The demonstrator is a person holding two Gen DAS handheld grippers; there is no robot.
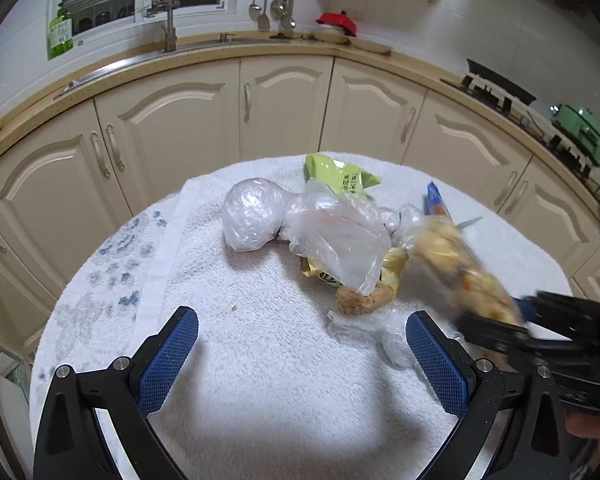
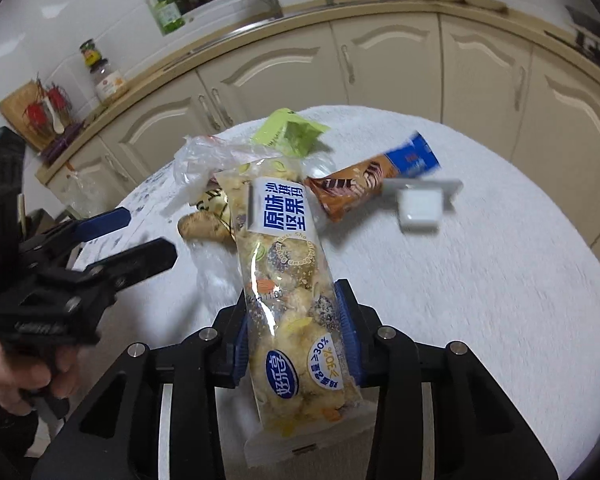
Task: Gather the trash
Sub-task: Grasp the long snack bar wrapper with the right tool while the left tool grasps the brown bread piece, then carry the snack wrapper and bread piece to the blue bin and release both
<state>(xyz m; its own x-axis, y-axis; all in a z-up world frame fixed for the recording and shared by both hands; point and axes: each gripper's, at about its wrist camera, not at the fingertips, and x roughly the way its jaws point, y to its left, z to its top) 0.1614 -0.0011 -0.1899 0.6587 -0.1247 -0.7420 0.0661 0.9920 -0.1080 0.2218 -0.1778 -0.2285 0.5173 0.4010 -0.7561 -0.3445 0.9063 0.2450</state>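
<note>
Trash lies in a heap on a round table under a white towel [image 1: 260,380]. My right gripper [image 2: 294,300] is shut on a clear snack packet [image 2: 284,264] with a blue label, its pads pressing both sides; the packet's far end points up toward the heap. The left wrist view shows that packet [image 1: 456,256] blurred at the right. My left gripper [image 1: 300,316] is open over bare towel, short of the heap. In the heap are a knotted clear plastic bag [image 1: 252,216], a green wrapper [image 1: 340,176], a gold wrapper [image 1: 392,268], a brown lump [image 1: 356,300] and clear film [image 1: 364,328].
A brown-and-blue wrapper [image 2: 364,184] and a small white tub [image 2: 420,208] lie right of the heap. Cream cabinets [image 1: 284,108] curve behind the table under a counter with a sink tap [image 1: 168,28] and a stove [image 1: 500,92]. A hand [image 2: 24,376] holds the left gripper.
</note>
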